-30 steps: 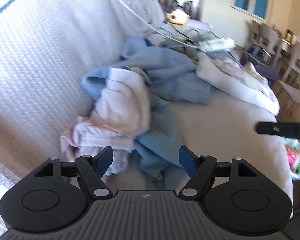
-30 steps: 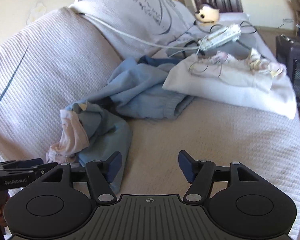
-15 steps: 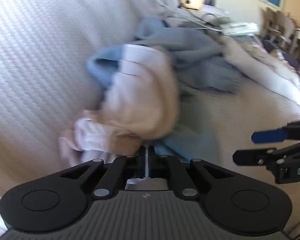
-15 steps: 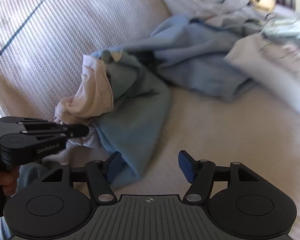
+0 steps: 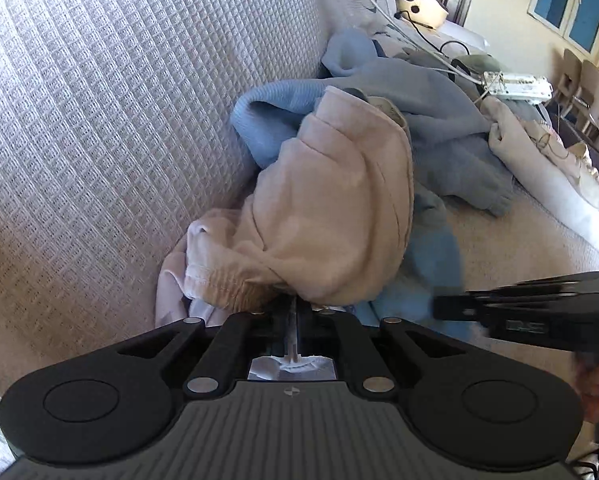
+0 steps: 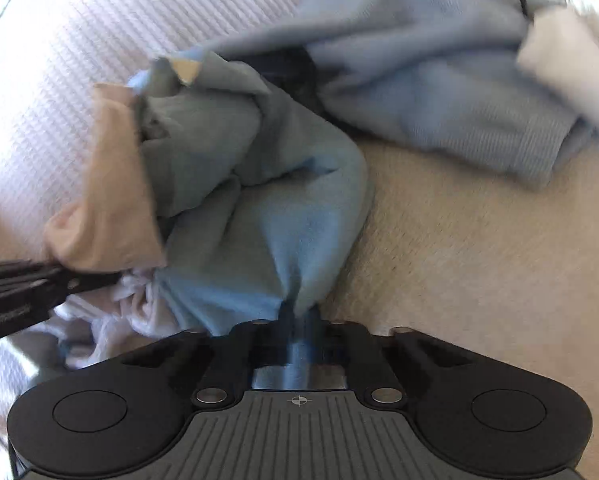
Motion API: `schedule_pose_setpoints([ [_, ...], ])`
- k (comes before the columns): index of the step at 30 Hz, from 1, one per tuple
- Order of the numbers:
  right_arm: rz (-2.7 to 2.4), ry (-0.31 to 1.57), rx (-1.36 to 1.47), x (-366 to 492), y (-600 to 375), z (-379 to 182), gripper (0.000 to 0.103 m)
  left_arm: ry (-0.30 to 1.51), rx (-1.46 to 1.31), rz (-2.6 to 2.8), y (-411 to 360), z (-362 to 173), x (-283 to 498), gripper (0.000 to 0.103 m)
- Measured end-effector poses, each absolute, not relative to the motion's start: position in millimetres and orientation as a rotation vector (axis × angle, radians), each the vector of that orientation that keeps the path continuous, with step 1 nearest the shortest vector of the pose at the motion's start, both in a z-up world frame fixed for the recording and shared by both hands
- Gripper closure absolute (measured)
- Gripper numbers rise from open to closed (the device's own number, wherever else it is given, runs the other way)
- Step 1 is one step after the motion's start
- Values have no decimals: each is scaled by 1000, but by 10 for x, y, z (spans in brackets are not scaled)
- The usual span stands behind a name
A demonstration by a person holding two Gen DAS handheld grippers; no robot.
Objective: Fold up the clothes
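Both claws newly clamped on garment (image 6: 267, 240).

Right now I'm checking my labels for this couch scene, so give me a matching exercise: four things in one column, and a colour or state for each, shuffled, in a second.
Things:
1. left gripper
2. right gripper
3. power strip
4. knit sweater

States:
A. shut on light blue cloth
B. white, with cables, lying far along the couch
C. shut on pinkish-beige garment
D. grey-blue, crumpled behind the beige garment

Pairs: 1-C, 2-A, 3-B, 4-D
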State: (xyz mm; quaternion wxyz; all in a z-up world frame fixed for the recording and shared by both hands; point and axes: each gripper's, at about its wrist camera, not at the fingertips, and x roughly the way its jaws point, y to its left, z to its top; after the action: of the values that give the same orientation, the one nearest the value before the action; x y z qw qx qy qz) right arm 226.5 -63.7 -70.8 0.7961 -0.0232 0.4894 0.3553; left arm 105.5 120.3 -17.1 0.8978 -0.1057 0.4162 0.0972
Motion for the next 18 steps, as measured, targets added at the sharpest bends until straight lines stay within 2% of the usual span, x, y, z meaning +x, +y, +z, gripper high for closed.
schedule_pose_setpoints([
  [7,709,877,-54,1926,-1264,192,99,860,-235,155,914,-88,1012,98],
  [12,641,804,-35,1630,-1950,756,99,827,-181,94,635,57,902,86],
  [16,443,855,-114,1520,-2362,727,98,823,-161,46,485,95,829,82],
  [18,350,892,-148,1505,-2537,576,91,831,-162,34,446,82,757,78],
])
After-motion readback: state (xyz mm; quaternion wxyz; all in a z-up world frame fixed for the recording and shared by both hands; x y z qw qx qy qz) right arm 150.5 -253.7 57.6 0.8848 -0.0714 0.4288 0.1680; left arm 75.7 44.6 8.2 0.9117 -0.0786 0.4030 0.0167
